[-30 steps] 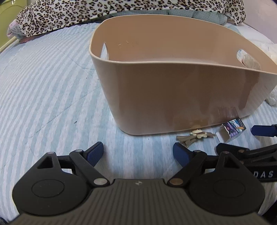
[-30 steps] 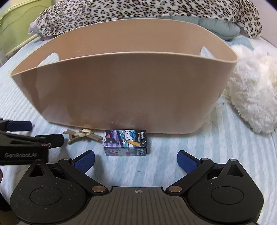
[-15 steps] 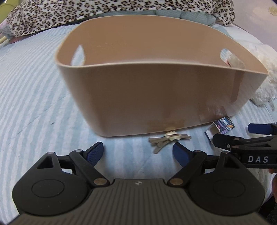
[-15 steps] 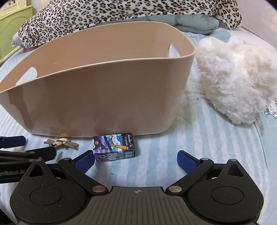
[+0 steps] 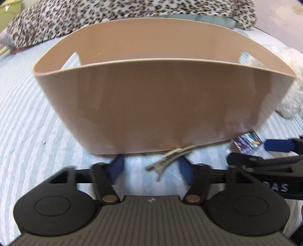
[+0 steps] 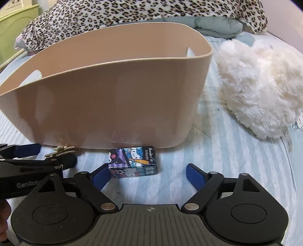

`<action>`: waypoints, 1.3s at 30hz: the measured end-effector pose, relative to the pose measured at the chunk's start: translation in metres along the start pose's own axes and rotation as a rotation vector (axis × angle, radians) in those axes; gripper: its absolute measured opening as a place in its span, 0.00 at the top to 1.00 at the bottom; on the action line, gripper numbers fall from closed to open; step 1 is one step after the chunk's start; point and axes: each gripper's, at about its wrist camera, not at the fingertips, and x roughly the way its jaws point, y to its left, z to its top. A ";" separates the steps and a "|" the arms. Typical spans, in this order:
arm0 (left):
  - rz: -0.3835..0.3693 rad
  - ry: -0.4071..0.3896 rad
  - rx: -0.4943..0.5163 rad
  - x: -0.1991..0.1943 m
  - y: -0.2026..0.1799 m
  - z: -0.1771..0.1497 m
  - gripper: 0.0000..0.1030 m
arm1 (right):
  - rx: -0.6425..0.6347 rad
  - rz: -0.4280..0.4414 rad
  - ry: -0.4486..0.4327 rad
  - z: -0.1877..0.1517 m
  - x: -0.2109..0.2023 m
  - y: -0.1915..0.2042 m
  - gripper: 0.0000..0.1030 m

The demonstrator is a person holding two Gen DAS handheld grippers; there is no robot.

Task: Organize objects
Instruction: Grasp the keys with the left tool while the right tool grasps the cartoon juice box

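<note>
Between the left hand-held gripper's (image 5: 151, 167) spread fingers now lies the hair clip (image 5: 171, 154), against the basket (image 5: 151, 98).
Right hand-held gripper (image 6: 147, 171), released, has closed on the cartoon box (image 6: 133, 162).

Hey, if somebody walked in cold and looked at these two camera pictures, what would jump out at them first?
The big tan basket fills the middle of both views, standing on the striped bedspread. At its foot lie a small cartoon-printed box and, further left, a pale hair clip, with both open grippers aimed at them. A fluffy white plush sits to the basket's right, and a leopard-print blanket behind.
</note>
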 end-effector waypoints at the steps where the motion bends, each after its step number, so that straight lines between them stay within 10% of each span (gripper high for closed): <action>1: -0.009 -0.002 0.011 -0.001 -0.002 0.000 0.62 | -0.007 0.004 -0.003 0.000 -0.001 0.001 0.29; 4: -0.011 -0.001 0.020 -0.003 -0.002 0.001 0.65 | -0.011 0.020 -0.004 0.000 -0.003 0.004 0.55; 39: -0.098 -0.016 0.036 -0.026 -0.001 -0.016 0.81 | 0.006 0.096 -0.032 -0.001 -0.045 0.013 0.55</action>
